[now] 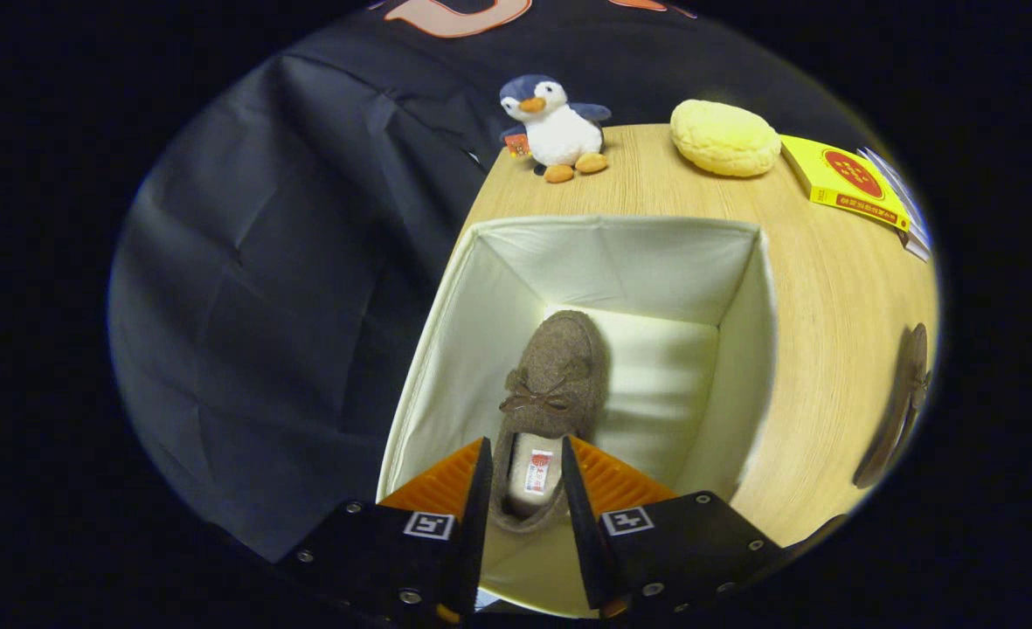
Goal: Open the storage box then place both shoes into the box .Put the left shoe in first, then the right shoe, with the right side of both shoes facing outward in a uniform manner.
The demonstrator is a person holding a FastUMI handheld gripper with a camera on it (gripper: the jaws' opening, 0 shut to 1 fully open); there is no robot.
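The cream fabric storage box [446,349] stands open on the wooden table [830,288], near its left edge. A brown felt shoe [559,367] with a small bow is inside the box, toe pointing away from me, toward the box's left side. My gripper [524,447] is shut on the shoe's heel end, one finger pressing on each side of the shoe opening. I cannot tell whether the sole touches the box floor. The second brown shoe [904,402] lies on the table to the right of the box.
Beyond the box, at the table's far edge, sit a plush penguin [555,127] and a round yellow cushion [725,137]. A yellow book [843,182] lies at the far right. Black cloth hangs to the left of the table.
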